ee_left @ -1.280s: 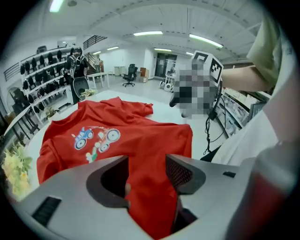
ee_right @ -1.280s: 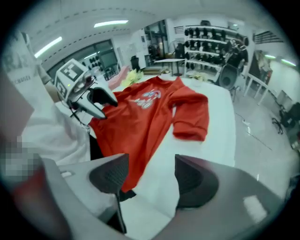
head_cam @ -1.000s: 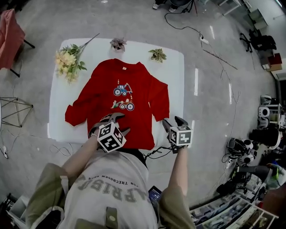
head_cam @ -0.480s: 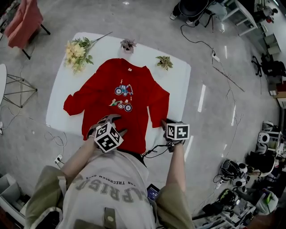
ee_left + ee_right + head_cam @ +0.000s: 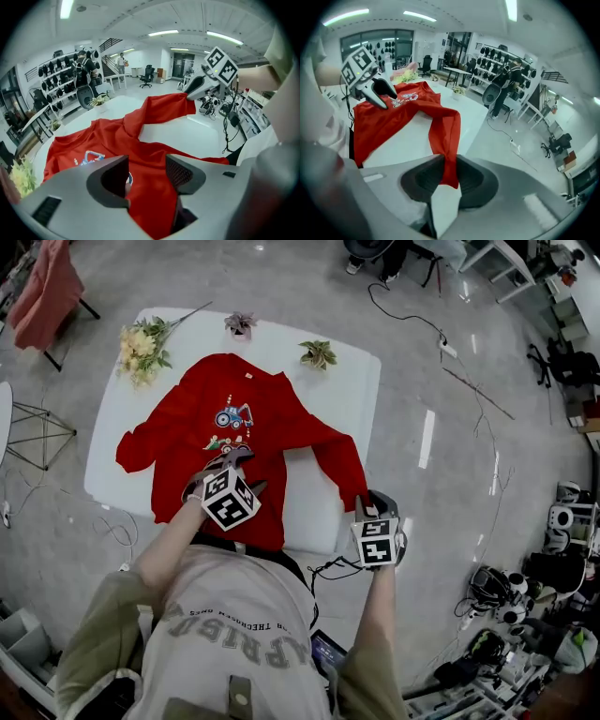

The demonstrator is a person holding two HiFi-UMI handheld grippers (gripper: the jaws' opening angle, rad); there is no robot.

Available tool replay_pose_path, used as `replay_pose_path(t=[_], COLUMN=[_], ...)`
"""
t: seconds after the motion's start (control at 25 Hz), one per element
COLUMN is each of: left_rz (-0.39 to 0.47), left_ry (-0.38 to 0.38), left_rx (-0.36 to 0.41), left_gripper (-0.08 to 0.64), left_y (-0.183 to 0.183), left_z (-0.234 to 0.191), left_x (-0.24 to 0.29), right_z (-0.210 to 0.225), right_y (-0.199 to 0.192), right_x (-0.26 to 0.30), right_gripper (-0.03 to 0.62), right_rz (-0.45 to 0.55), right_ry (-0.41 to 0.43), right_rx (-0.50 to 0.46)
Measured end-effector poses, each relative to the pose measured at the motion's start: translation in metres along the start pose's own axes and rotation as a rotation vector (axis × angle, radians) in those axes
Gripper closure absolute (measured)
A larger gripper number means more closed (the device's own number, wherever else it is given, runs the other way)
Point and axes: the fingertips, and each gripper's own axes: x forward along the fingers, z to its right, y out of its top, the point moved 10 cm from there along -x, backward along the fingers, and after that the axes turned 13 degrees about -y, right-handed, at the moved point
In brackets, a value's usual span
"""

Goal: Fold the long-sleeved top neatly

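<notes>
A red long-sleeved top (image 5: 272, 427) with a tractor print lies face up on the white table (image 5: 347, 390). My right gripper (image 5: 373, 503) is past the table's near right edge. Its jaws have just been closing and are now shut on the cuff of the right sleeve (image 5: 446, 136). That sleeve (image 5: 328, 442) is stretched out diagonally from the shoulder. Just above the lower body of the top, my left gripper (image 5: 238, 469) hovers open; red cloth (image 5: 150, 187) shows under its gap (image 5: 147, 173). The other sleeve (image 5: 141, 442) lies spread out at the left.
A flower bouquet (image 5: 141, 343) and two small potted plants (image 5: 241, 324) (image 5: 319, 353) line the table's far edge. A pink cloth on a stand (image 5: 47, 292) and a wire rack (image 5: 28, 437) stand at the left. Cables (image 5: 422, 320) trail over the floor.
The right gripper has closed on the right cuff and drawn it outward toward the near right, pulling the sleeve straight off the body. The left gripper has shifted a little further over the top.
</notes>
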Motion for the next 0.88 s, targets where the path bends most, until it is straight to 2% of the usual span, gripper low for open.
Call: replay_pose_path(t=[0.16,0.28,0.4,0.48,0.52,0.56,0.68,0.84,0.88], left_rz=[-0.009,-0.027,-0.052,-0.075,-0.09,-0.107,-0.158,-0.194,-0.2], left_ry=[0.012,0.0,-0.019,-0.033,-0.04,-0.05,-0.09,-0.142,-0.151], left_rx=[0.051,0.094,0.144,0.184,0.203,0.221,0.257,0.279,0.286], left_gripper=[0.31,0.31,0.31,0.31,0.31,0.31,0.31,0.308,0.308], left_y=[0.027,0.044,0.059,0.067,0.07,0.073,0.075,0.073,0.072], left_z=[-0.017,-0.031,-0.043,-0.048,-0.05,-0.053,-0.058,-0.062,-0.063], left_x=[0.012,0.023,0.036,0.045,0.049,0.054,0.066,0.076,0.077], right_z=[-0.009,-0.03,-0.042,-0.038,-0.032,-0.026,-0.013,-0.022,-0.023], right_y=[-0.021,-0.04,-0.051,-0.051,-0.052,-0.052,-0.053,-0.053,-0.051], right_x=[-0.019,-0.013,-0.001,-0.003,-0.006,-0.008,-0.003,0.021,0.022], right_gripper=[0.509,0.509,0.506,0.468,0.374,0.313,0.313,0.322,0.361], right_rz=[0.027,-0.019,-0.075,-0.075,-0.067,-0.059,-0.081,-0.194,-0.199], right_ry=[0.045,0.108,0.134,0.148,0.161,0.171,0.167,0.165,0.137], right_rx=[0.015,0.055,0.11,0.185,0.24,0.298,0.404,0.365,0.34])
